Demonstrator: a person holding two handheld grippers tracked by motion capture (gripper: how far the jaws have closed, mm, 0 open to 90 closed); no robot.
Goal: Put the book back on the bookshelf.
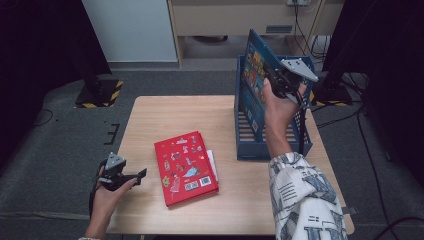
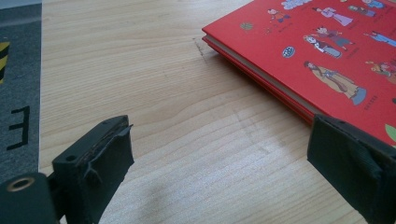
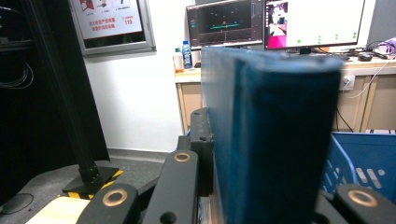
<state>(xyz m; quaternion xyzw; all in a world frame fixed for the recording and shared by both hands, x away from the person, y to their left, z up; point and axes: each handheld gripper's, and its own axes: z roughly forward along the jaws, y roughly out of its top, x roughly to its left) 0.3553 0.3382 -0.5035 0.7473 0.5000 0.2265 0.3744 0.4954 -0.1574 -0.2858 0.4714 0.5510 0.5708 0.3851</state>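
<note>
A red picture book (image 1: pixel 185 167) lies flat in the middle of the wooden table (image 1: pixel 160 112). My left gripper (image 1: pixel 136 176) rests low at the table's front left edge, open, its jaws pointing at the book. In the left gripper view the red book (image 2: pixel 322 51) lies just beyond the right jaw, apart from the pads. My right gripper (image 1: pixel 276 80) is shut on a blue picture book (image 1: pixel 256 75), held upright and tilted over the blue crate (image 1: pixel 272 147). In the right gripper view the blue book (image 3: pixel 271 140) stands between the jaws, its spine toward the camera.
The blue slatted crate stands on the table's right side. Black stand bases with yellow-striped edges (image 1: pixel 100 92) sit on the grey floor behind the table. Cables (image 1: pixel 360 115) trail at the right. Desks with monitors (image 3: pixel 275 21) show beyond.
</note>
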